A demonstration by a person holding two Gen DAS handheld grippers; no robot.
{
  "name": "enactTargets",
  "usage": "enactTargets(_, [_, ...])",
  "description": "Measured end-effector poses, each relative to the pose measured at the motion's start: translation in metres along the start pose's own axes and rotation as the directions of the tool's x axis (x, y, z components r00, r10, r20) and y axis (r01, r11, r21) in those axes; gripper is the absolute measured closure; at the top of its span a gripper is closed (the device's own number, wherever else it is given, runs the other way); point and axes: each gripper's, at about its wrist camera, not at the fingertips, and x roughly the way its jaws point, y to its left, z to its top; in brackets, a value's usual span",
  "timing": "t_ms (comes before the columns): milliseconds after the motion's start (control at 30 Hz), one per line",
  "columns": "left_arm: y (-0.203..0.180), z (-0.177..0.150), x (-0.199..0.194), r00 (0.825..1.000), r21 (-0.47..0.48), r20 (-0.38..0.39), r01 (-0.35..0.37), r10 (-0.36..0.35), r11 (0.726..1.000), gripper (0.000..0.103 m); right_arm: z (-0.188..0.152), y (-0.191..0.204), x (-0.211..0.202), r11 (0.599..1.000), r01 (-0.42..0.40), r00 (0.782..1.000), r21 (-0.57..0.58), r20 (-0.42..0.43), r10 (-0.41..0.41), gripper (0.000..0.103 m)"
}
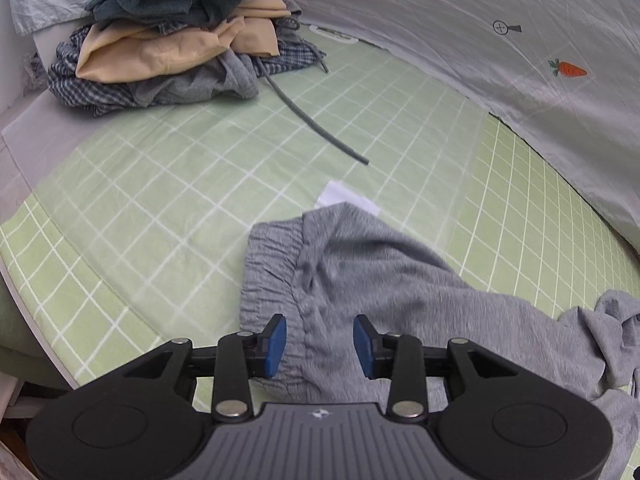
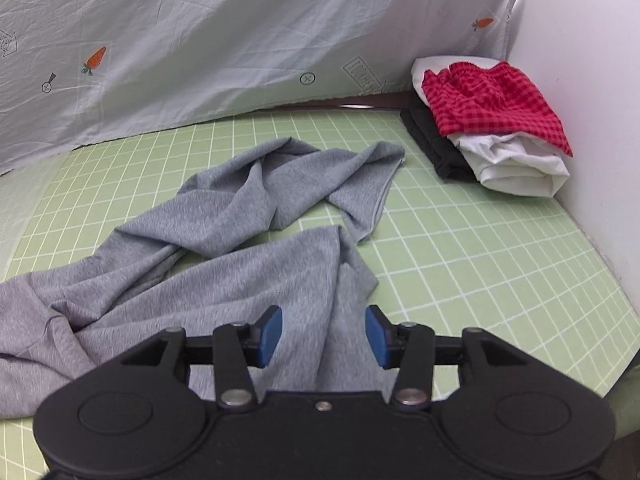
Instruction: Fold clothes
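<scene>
Left gripper (image 1: 320, 344), jaws parted, is hovering over the grey trousers (image 1: 360, 280) waistband. Right gripper (image 2: 323, 338), likewise parted, is straddling a trouser leg.

We see each tool, left tool (image 1: 320, 346) and right tool (image 2: 323, 336), as black linkage arms with silver rivets, blue pads (image 1: 276, 344) and round housings.

Gray pants lying messy on the green bed

The gray pants (image 1: 360, 280) are soft and wrinkly and lie flat on the green checked sheet (image 1: 160, 184). The stretchy waistband (image 1: 272, 280) is bunched up at one end, with a white tag (image 1: 346, 198) poking out just past it. The two legs (image 2: 280, 184) stretch away, twisted and crossing over each other, not folded.
</scene>
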Motion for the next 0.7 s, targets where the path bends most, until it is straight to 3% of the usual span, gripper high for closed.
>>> enactTargets(167, [0.002,-0.022,0.009,0.996,-0.005,-0.088,0.025,-0.026,1.000,0.061,-0.022,-0.006,0.009,0.998,-0.012,0.997,0.064,-0.077,0.017,0.051])
enactTargets(333, [-0.006,-0.034,0.018,0.991,-0.007,-0.132,0.031,-0.032,0.999,0.052,-0.033,-0.012,0.016,0.996,-0.020,0.992,0.091,-0.126,0.031,0.046])
enactTargets(467, [-0.011,-0.041,0.028,0.983,-0.022,-0.181,0.031,-0.035,0.999,0.051,-0.042,-0.022,0.020,0.986,-0.033,0.984,0.160,-0.166,0.060,0.043])
enactTargets(700, [-0.020,-0.042,0.038,0.981,0.007,-0.192,-0.007,0.008,1.000,0.046,-0.052,-0.048,0.021,0.952,-0.035,0.977,0.304,-0.189,0.096,0.040])
